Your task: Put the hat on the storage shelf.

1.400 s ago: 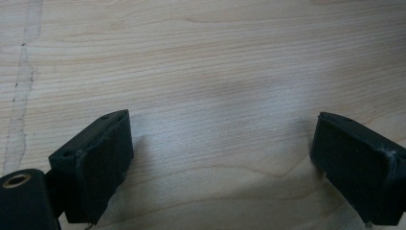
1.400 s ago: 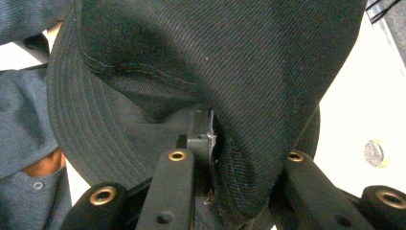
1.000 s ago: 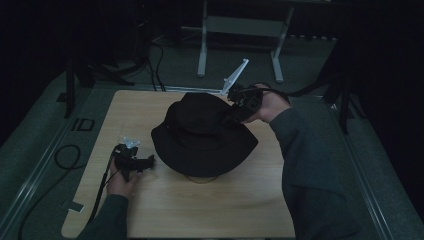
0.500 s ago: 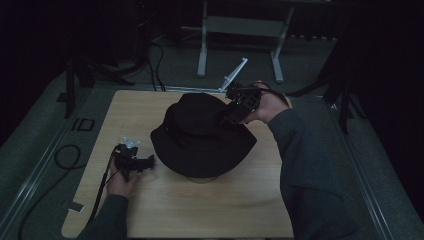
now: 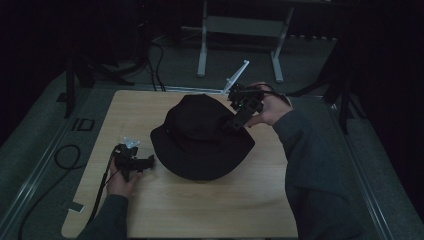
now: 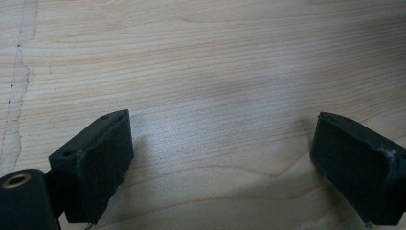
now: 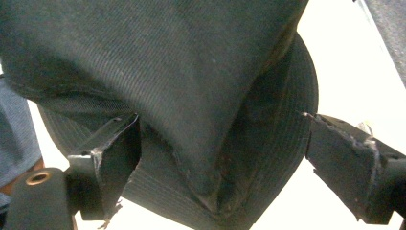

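A black bucket hat [image 5: 200, 137] lies brim-down in the middle of the wooden table [image 5: 250, 200]. My right gripper [image 5: 235, 122] is at the hat's far right side, pointing down at the crown. Its jaws have just been opening and now stand wide. In the right gripper view a fold of the hat's crown [image 7: 191, 96] rises between the right gripper [image 7: 220, 143] jaws, close to one pad and clear of the other. My left gripper [image 5: 149, 162] rests on the table just left of the brim. The left gripper [image 6: 222, 139] is open over bare wood [image 6: 215, 57].
A white angled bracket [image 5: 239, 76] stands at the table's far edge behind the hat. Grey metal stand legs [image 5: 202, 45] are on the floor beyond. A cable loop [image 5: 65, 155] lies on the floor at the left. My right sleeve [image 5: 310, 165] covers the table's right side.
The right gripper's jaws have spread apart at the hat's crown. The hat and both hands stay where they were.
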The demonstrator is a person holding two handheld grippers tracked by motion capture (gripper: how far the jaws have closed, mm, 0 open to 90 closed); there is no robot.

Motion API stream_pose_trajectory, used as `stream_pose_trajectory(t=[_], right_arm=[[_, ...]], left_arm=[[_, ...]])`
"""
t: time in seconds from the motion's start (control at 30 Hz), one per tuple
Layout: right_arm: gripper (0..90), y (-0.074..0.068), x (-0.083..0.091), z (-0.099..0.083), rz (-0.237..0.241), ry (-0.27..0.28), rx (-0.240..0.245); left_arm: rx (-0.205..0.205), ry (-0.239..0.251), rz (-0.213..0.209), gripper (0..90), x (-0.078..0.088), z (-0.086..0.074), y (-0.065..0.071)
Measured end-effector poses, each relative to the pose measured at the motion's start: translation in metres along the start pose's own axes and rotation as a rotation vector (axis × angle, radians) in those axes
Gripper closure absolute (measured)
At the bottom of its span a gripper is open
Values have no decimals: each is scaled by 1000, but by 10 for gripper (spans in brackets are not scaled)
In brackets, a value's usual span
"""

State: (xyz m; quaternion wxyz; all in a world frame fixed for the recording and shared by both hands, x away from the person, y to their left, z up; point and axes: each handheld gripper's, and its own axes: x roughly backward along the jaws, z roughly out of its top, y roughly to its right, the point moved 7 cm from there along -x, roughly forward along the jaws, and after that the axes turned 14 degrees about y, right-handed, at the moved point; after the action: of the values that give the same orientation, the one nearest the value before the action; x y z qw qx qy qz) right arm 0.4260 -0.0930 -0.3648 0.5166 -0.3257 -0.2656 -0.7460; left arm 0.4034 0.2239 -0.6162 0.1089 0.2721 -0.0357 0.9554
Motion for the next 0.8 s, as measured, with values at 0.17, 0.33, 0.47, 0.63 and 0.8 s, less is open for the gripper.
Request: stream_pose_trajectory(t=[0.17, 0.33, 0.47, 0.63, 0.8], right_arm=[[111, -2, 8, -3, 0, 11, 15], [110, -1, 15, -8, -11, 8, 15], [110, 3, 19, -13, -17, 35, 4], [112, 5, 24, -19, -16, 63, -11], [112, 7, 27, -27, -24, 77, -28]], left_arm=[[0, -1, 0, 77, 0, 0, 0], [-1, 0, 0, 77, 0, 0, 0], [0, 0, 0, 77, 0, 0, 0], [0, 0, 0, 77, 0, 0, 0], [-1, 0, 0, 77, 0, 0, 0]])
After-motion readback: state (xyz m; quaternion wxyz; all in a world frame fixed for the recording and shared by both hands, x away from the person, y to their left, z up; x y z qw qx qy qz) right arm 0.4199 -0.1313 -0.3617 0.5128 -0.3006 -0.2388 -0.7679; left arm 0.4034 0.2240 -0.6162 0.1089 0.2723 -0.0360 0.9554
